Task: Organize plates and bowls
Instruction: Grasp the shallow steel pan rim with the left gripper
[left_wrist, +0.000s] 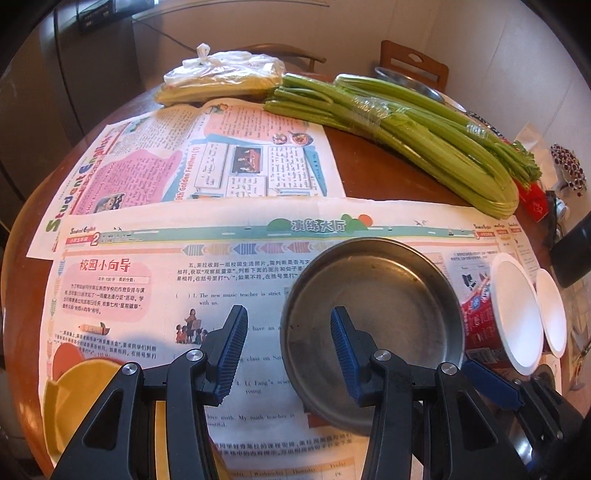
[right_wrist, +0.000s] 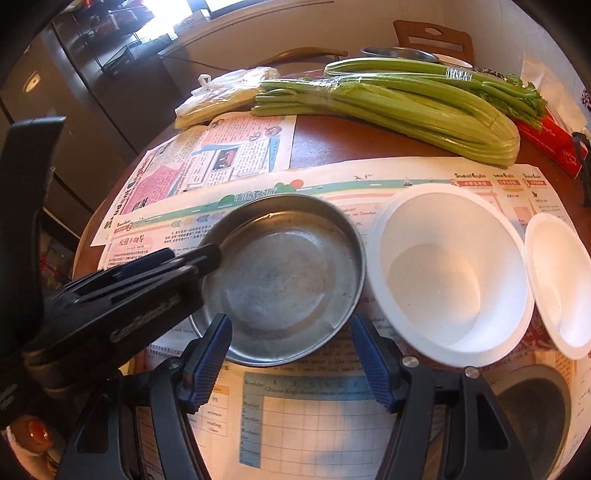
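A round metal plate (left_wrist: 388, 295) (right_wrist: 280, 273) lies on newspaper in the middle of the table. My left gripper (left_wrist: 290, 332) (right_wrist: 192, 258) is open and straddles the plate's left rim. One finger is over the plate's inside, the other over the paper, and neither pad presses on the rim. My right gripper (right_wrist: 291, 354) is open just over the plate's near edge with nothing gripped. A large white foam bowl (right_wrist: 443, 273) (left_wrist: 517, 314) with a red printed side stands right of the plate. A smaller white bowl (right_wrist: 557, 284) (left_wrist: 552, 314) stands beside it.
A yellow dish (left_wrist: 74, 391) sits at the near left and a dark bowl (right_wrist: 532, 402) at the near right. Celery bunches (right_wrist: 406, 107), a plastic bag (right_wrist: 221, 96), a red box (right_wrist: 550, 140) and a metal bowl (right_wrist: 399, 53) fill the far side. A chair (right_wrist: 432, 37) stands behind the round table.
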